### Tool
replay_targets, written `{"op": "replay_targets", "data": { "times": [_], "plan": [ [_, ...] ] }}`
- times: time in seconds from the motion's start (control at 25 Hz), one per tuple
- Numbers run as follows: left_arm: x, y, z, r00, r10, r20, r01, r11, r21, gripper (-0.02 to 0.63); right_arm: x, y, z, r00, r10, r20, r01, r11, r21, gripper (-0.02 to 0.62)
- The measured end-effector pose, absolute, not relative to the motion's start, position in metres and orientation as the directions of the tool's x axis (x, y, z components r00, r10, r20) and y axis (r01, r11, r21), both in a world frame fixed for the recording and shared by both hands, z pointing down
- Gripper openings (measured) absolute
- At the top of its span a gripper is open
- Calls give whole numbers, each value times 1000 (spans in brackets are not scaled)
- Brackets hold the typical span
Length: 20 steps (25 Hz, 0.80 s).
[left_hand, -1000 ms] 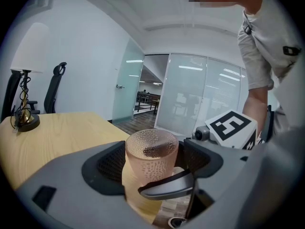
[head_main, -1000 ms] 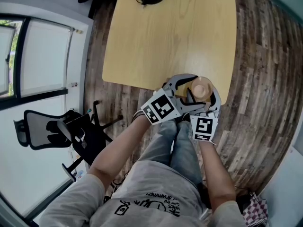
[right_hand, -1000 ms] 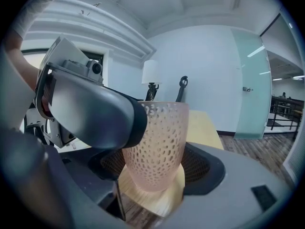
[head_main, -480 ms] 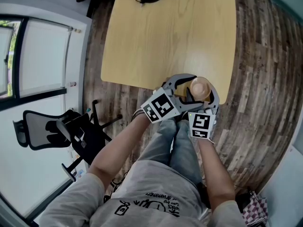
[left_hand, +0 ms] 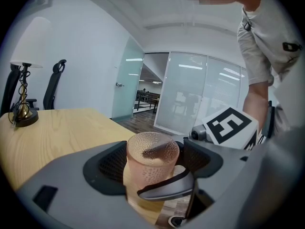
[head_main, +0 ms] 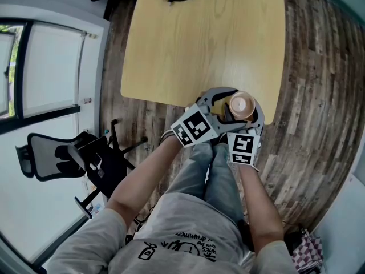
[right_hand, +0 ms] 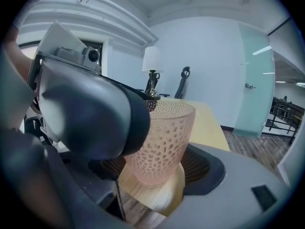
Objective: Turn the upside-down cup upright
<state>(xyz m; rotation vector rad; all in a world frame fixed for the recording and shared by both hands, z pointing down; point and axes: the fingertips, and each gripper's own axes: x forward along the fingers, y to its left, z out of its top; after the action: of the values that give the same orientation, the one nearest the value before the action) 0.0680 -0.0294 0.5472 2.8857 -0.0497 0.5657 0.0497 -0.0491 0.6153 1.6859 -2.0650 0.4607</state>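
Pink, translucent and dimpled, the cup [head_main: 242, 105] stands mouth-up on the near corner of the wooden table [head_main: 199, 44] in the head view. I see the left gripper [head_main: 228, 99] curving round it from the left and the right gripper [head_main: 251, 119] reaching up from below. Each carries a cube of black-and-white square markers [head_main: 194, 129]. The print on the person's grey shirt [head_main: 177, 247] is too small for me to read.

In the left gripper view, the cup [left_hand: 152, 163] sits between the 2 dark mesh pads [left_hand: 112, 163], which are closed in against its sides. 1 jaw of the right gripper crosses in front of it, and that gripper's marker cube [left_hand: 231, 125] shows behind.

In the right gripper view, the cup [right_hand: 159, 142] rests its base on the table corner. This gripper's mesh pads [right_hand: 198, 166] press its lower wall, so I read it as gripped. The left gripper's jaw covers the cup's left edge.
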Motion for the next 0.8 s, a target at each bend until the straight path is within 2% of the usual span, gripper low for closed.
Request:
{"op": "replay_targets", "data": {
  "times": [0.8],
  "plan": [
    [70, -34, 551, 933, -3, 359, -88, -972, 220, 376, 46, -50, 614, -191, -843, 503, -975, 222, 3, 345]
  ]
}}
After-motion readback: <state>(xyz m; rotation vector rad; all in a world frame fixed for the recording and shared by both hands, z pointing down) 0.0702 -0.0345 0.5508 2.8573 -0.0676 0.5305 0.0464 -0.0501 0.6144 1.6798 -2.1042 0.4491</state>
